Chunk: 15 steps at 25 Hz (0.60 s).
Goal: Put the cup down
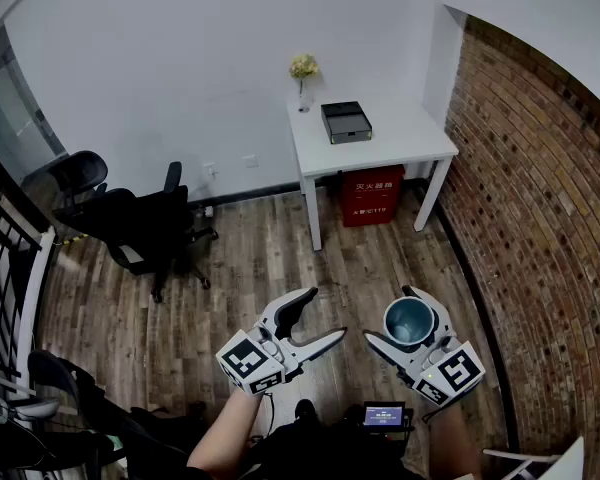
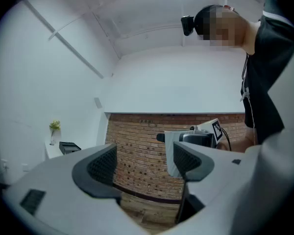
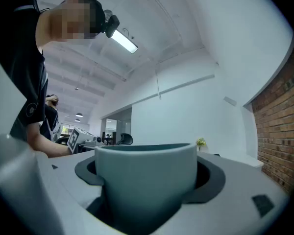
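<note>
My right claw (image 1: 390,315) clamps the cup (image 1: 410,320) by its walls; it looks rigid, slick, breakable and fairly light, while my left claw (image 1: 326,314) gapes empty.

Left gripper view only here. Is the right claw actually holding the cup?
Observer: Yes. The right claw is shut on the cup, a pad on each side, cup upright.
Operator: Anything in it?
Observer: The head view looks straight into it, and it looks empty.
Operator: Any surface under it?
Observer: None. It hangs over the wooden floor. The white table stands further ahead by the wall.
</note>
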{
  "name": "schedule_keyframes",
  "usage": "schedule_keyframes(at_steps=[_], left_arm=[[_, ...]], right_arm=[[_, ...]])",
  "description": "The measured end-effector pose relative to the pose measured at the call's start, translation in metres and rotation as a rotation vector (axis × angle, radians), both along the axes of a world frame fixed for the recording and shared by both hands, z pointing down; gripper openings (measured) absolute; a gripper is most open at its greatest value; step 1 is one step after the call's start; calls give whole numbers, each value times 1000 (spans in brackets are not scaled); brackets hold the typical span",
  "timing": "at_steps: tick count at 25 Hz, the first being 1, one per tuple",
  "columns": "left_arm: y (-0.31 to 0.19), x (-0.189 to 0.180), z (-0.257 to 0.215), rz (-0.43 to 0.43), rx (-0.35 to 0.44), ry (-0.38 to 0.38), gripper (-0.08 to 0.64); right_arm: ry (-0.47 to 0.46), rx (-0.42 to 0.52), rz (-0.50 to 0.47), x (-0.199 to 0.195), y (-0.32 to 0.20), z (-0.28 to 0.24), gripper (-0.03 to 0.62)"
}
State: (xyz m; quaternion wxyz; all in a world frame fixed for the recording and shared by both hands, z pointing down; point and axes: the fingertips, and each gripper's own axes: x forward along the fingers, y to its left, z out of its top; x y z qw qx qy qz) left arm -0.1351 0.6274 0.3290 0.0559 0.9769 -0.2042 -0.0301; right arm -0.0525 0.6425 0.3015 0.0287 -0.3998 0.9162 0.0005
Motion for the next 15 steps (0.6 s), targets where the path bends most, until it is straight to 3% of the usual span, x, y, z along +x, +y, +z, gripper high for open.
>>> schedule_keyframes(at_steps=[15], left_arm=[[-15, 12, -9, 19, 39, -26, 353]], right_arm=[[3, 18, 7, 11, -16, -6, 438]])
